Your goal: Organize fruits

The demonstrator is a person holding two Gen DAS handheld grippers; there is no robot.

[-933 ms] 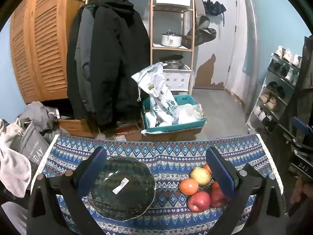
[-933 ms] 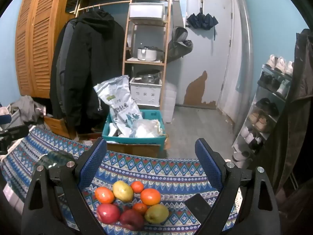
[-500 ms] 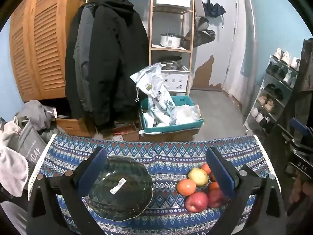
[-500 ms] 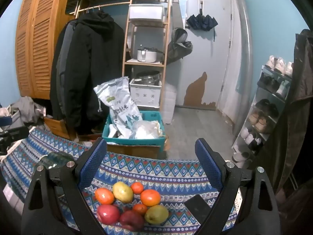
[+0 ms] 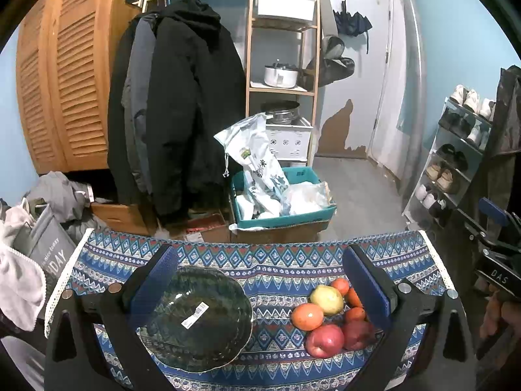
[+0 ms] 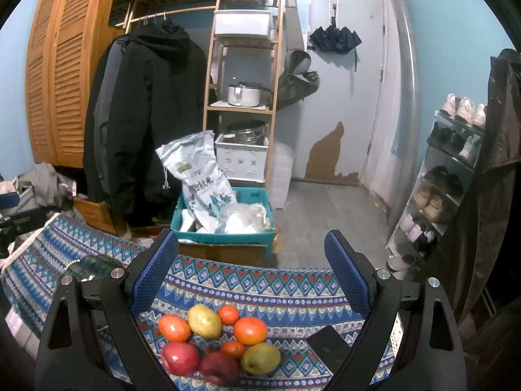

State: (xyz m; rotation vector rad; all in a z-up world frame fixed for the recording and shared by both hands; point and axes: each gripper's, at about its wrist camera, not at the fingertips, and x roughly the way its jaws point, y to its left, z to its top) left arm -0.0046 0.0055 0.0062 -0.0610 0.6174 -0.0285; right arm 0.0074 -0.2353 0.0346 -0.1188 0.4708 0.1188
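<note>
Blue-patterned cloth (image 5: 280, 270) covers the worktop, and on it lie a dark glass bowl (image 5: 195, 319) to the left and a cluster of fruit (image 6: 218, 342) to the right, well apart from each other. The left tongs (image 5: 260, 280) stand wide open, holding nothing, with the bowl under the left finger and the fruit beside the right one. The right tongs (image 6: 250, 270) are likewise spread wide and empty, hanging over the fruit pile.

From the left wrist view the bowl shows whole, a white sticker (image 5: 194, 311) on it, while part of the fruit is hidden behind the right finger. The right wrist view shows the whole pile: two red apples (image 6: 180, 356) nearest the camera, two yellow-green fruits (image 6: 204, 321), and several orange ones (image 6: 250, 329) between them, all touching or nearly so. Only the bowl's far edge (image 6: 97, 265) shows there. A black flat object (image 6: 329, 343) lying just right of the fruit shows in that view alone.
</note>
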